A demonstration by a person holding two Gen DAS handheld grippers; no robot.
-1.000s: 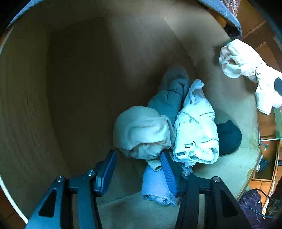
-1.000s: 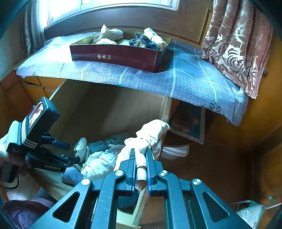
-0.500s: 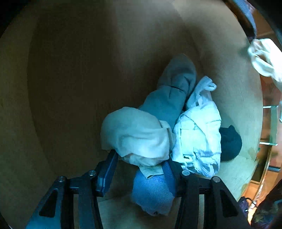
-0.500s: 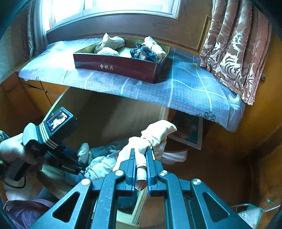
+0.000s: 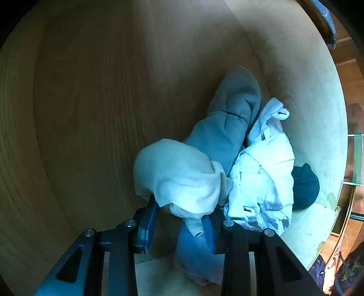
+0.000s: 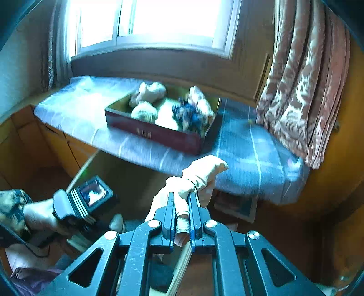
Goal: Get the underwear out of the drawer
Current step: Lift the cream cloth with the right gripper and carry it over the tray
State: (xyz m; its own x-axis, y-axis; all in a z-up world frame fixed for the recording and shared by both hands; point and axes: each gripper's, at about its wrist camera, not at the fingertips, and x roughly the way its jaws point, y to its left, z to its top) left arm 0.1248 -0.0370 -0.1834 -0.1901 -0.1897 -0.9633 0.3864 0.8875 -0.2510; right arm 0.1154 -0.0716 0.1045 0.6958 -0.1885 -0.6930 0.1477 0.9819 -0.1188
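Bedroom: curtained window (image 6: 159, 20), underwear drawer (image 5: 91, 113).

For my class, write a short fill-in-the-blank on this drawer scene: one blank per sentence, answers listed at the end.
1. The right gripper is shut on a rolled ____-coloured garment.
2. The dark red box on the blue cloth sits below the ____.
3. In the drawer, the left gripper is closing around the ____ bundle.

Missing words: cream; window; cream

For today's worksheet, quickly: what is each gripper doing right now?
Left gripper: closing around the cream bundle in the drawer; pads not clearly pressing yet.
Right gripper: closed on a cream underwear roll.
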